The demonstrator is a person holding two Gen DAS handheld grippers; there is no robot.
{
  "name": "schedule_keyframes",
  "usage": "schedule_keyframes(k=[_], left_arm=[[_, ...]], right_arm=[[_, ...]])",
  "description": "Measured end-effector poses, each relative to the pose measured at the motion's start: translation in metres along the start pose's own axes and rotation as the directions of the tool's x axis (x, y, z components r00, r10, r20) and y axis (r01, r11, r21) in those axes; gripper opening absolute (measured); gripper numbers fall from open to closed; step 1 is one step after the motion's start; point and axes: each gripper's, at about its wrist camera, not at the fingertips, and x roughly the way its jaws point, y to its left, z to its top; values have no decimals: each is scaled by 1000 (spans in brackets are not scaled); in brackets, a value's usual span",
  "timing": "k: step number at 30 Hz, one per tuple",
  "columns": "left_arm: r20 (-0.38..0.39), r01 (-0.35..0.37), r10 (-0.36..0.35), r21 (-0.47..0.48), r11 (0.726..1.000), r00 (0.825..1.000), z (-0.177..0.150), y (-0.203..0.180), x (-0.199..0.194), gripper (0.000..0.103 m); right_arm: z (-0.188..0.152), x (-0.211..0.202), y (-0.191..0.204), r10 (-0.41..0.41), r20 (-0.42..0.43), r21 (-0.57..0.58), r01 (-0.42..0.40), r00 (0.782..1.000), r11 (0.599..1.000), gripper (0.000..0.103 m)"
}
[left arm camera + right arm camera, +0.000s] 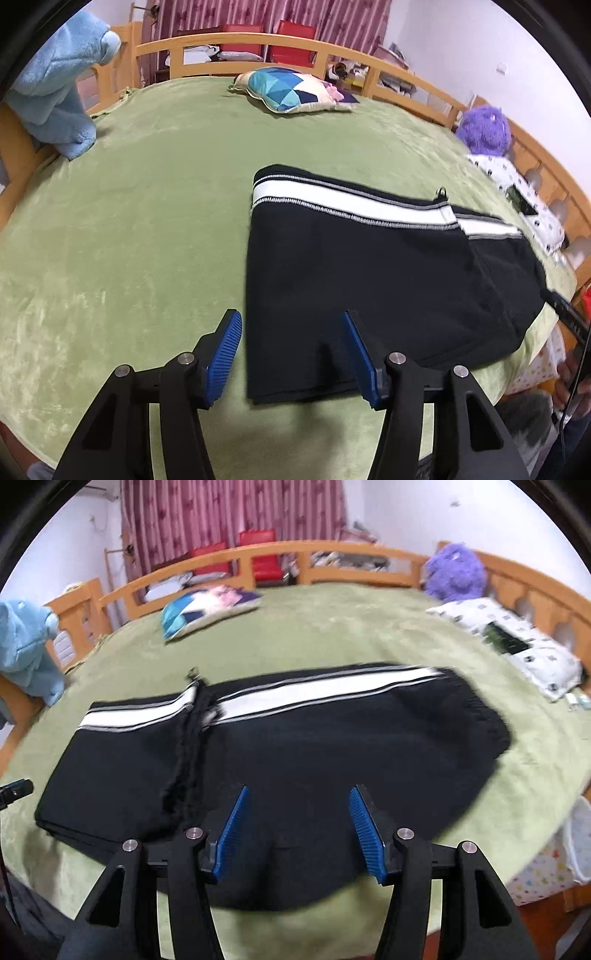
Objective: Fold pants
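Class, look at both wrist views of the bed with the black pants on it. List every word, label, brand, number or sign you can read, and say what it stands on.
No readable text in either view.
Black pants: white stripe only, no lettering visible.
White patterned pillow: small dark marks, too blurred to read.
Geometric cushion: colour patches, no words.
Wall plate: too small to tell.

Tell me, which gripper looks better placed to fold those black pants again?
Probably the left gripper: it hangs open over the pants' end edge, which could be grabbed. The right gripper, also open, hangs over their middle.
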Motion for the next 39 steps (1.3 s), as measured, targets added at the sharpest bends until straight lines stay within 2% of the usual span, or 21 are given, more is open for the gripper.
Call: schedule_keyframes(k=[1, 3, 4, 5, 6, 11, 15, 18, 20, 22, 27, 28, 29, 30, 31, 32, 33, 36, 38, 39], left_arm=[[5, 13, -13, -13, 1000, 1000, 1, 2, 2, 55], [7, 42, -42, -31, 999, 999, 4, 6, 9, 57], [7, 48, -47, -36, 998, 999, 5, 7, 12, 61], [7, 59, -58, -39, 997, 998, 7, 8, 17, 69], [1, 68, -68, -51, 996, 998, 11, 11, 24, 74], [-56, 56, -59, -50, 997, 997, 26, 16, 60, 74], [-140, 60, -64, -34, 998, 988, 31, 20, 95, 74], [-149, 87, -92, -39, 995, 985, 36, 26, 109, 74], [-139, 112, -115, -29, 993, 984, 41, 28, 114, 74], [-146, 141, -143, -26, 990, 979, 47, 28, 122, 74], [-177, 214, -207, 21, 977, 962, 56, 15, 138, 68], [-173, 210, -202, 31, 977, 964, 57, 12, 139, 64], [-168, 206, -197, 39, 978, 966, 57, 11, 139, 48], [-162, 213, -204, 41, 976, 966, 58, 12, 137, 29], [-149, 236, -229, 34, 971, 962, 60, 14, 133, 23], [-136, 253, -248, 18, 967, 959, 62, 15, 129, 20], [-120, 257, -255, 4, 966, 959, 63, 17, 124, 18], [-58, 237, -237, -10, 972, 970, 65, 18, 102, 14], [-5, 224, -224, 0, 975, 975, 70, 21, 82, 10], [4, 239, -239, -1, 971, 971, 73, 25, 74, 10]], right_arm=[[0, -1, -6, -12, -5, 6, 12, 1000, 1000, 63], [1, 3, -25, -16, -36, 43, 18, 999, 999, 64], [0, 5, -37, -19, -57, 68, 23, 998, 997, 64], [0, 10, -48, -25, -76, 101, 33, 997, 994, 64], [-2, 14, -62, -23, -87, 140, 35, 996, 990, 64], [-4, 37, -109, 2, -78, 300, 21, 997, 954, 64], [4, 66, -124, 14, -92, 340, 18, 996, 940, 65], [6, 94, -132, 2, -132, 350, 44, 991, 936, 70], [4, 111, -141, 41, -142, 382, 16, 989, 924, 73], [5, 120, -151, 81, -125, 416, -22, 989, 909, 80], [13, 135, -165, 131, -63, 483, -85, 989, 872, 82], [14, 139, -165, 136, -63, 493, -88, 989, 866, 80], [16, 143, -165, 123, -66, 495, -75, 990, 866, 77], [18, 143, -162, 99, -65, 488, -55, 993, 871, 62], [20, 142, -160, 106, -58, 484, -65, 993, 873, 35], [23, 139, -156, 137, -45, 487, -98, 990, 868, 22], [27, 131, -150, 113, -27, 486, -86, 993, 870, 14], [51, 101, -116, 14, 16, 375, -19, 1000, 927, 12], [66, 81, -100, 30, 59, 355, -49, 998, 934, 12], [74, 70, -91, 36, 79, 343, -61, 996, 937, 12]])
